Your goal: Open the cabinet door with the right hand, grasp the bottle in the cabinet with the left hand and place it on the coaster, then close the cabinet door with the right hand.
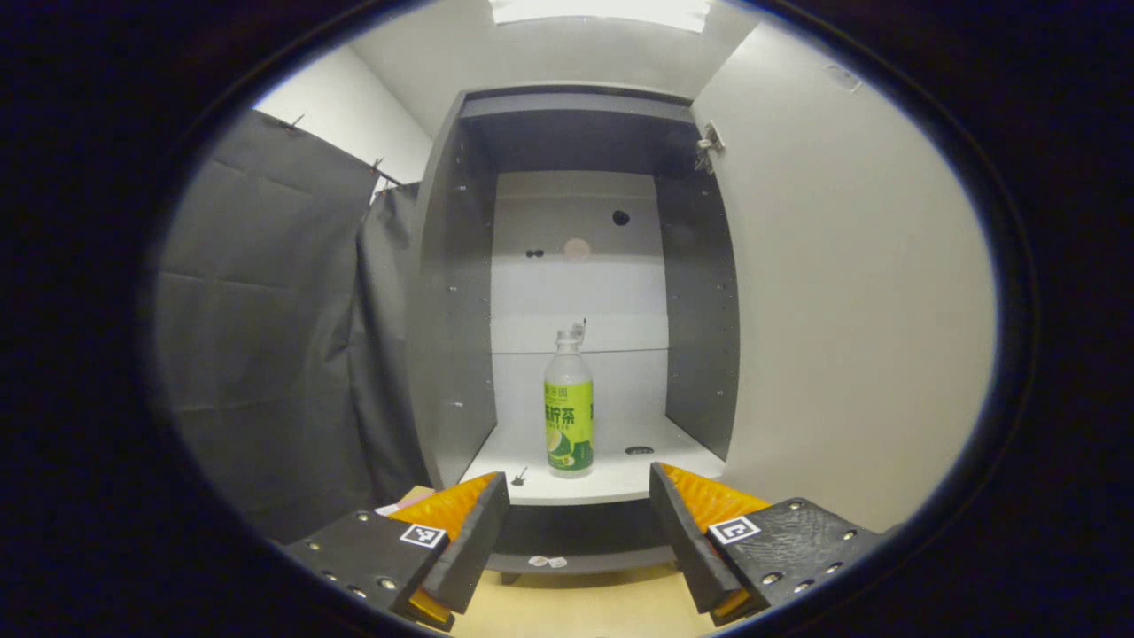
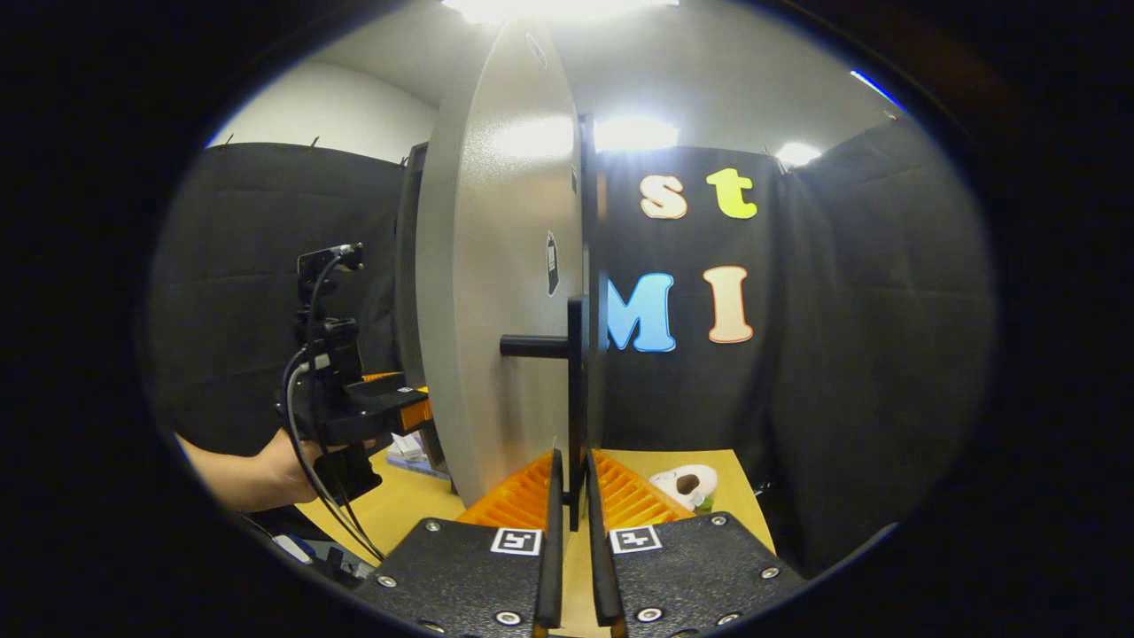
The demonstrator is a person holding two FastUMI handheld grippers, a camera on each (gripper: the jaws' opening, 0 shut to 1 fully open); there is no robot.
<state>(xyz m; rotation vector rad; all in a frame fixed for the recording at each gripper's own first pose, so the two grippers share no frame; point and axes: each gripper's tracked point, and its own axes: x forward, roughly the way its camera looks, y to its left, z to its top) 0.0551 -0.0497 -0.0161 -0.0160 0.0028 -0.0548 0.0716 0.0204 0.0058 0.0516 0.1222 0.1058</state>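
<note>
A: Start with the big things. Where does the cabinet point(image 1: 567, 292) stand?

B: Straight ahead in the left gripper view, its door point(image 1: 850, 292) swung wide to the right. In the right gripper view the right tool point(image 2: 570, 483) has its fingers pressed onto the lower end of the door's handle point(image 2: 576, 399), pinching it.

A: And the left tool point(image 1: 580, 509)?

B: Spread wide and empty, on the near side of the shelf's front edge, over the worktop point(image 1: 585, 607).

A: The bottle point(image 1: 568, 412)?

B: Upright near the front of the cabinet's bottom shelf, centred between the spread fingers but farther off. Likely light plastic, smooth and somewhat squashy, so I'd grip the labelled middle, gently, not the narrow neck.
</note>
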